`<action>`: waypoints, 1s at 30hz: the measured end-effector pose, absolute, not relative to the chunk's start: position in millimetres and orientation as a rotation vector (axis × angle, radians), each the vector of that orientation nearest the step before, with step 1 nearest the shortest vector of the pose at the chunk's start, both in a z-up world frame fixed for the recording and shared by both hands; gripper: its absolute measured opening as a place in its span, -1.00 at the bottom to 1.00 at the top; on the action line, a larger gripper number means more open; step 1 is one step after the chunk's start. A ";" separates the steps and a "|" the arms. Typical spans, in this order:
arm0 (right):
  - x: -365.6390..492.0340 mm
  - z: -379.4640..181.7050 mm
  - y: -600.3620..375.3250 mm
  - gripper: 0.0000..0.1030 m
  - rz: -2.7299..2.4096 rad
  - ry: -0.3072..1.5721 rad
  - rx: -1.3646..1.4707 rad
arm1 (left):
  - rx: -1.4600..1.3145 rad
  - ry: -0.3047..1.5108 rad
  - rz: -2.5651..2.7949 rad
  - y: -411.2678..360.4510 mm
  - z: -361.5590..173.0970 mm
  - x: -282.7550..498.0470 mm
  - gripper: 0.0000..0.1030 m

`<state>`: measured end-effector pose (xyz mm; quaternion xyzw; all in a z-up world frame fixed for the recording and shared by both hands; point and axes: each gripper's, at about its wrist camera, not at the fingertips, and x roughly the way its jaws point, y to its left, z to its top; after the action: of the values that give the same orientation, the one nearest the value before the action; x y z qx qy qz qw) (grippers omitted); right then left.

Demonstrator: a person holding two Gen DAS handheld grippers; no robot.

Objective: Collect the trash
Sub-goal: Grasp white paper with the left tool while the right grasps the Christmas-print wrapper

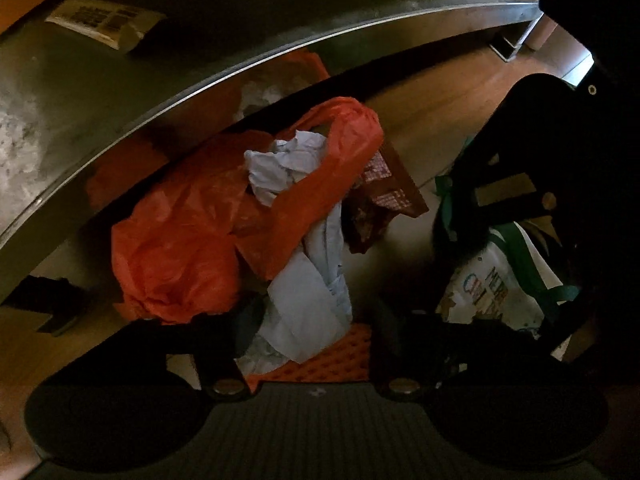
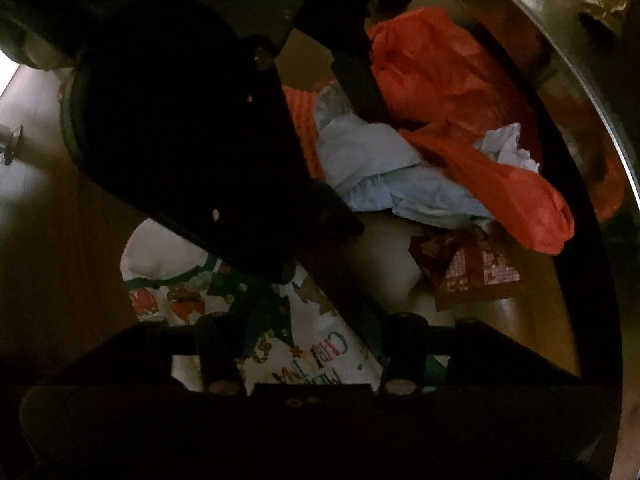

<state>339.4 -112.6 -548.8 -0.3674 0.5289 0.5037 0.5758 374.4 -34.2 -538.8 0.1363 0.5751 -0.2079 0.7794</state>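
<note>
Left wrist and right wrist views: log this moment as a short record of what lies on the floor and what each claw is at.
floor items: crumpled orange plastic bag; pale blue crumpled paper; red-brown patterned wrapper; white Christmas-print bag with green handles
left claw: astride the pale blue paper; grip unclear
right claw: astride the Christmas-print bag; grip unclear
beside: metal table edge

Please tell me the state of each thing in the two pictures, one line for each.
Orange plastic bag: on the floor, crumpled, mouth open.
Pale blue paper: crumpled, spilling from the bag.
Christmas bag: lying under the right tool.
Red patterned wrapper: crumpled on the floor.
</note>
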 end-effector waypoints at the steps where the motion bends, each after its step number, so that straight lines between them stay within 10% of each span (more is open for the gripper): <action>1: 339.4 -549.7 -112.5 -0.47 1.175 1.242 -0.858 | 0.289 1.247 -0.447 -34.7 -539.2 375.8 0.02; 9: 334.5 -549.4 -114.9 -0.93 1.145 1.262 -0.861 | 0.244 1.278 -0.416 -29.9 -537.9 383.2 -0.22; 30: 263.2 -424.9 -114.7 -0.98 1.076 1.179 -0.892 | -0.116 1.397 -0.327 0.5 -436.1 355.1 -0.26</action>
<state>263.2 -114.7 -424.9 -0.3864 0.5107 0.4660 0.6105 355.1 0.5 -436.1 -0.0533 0.6398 -0.1498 0.7519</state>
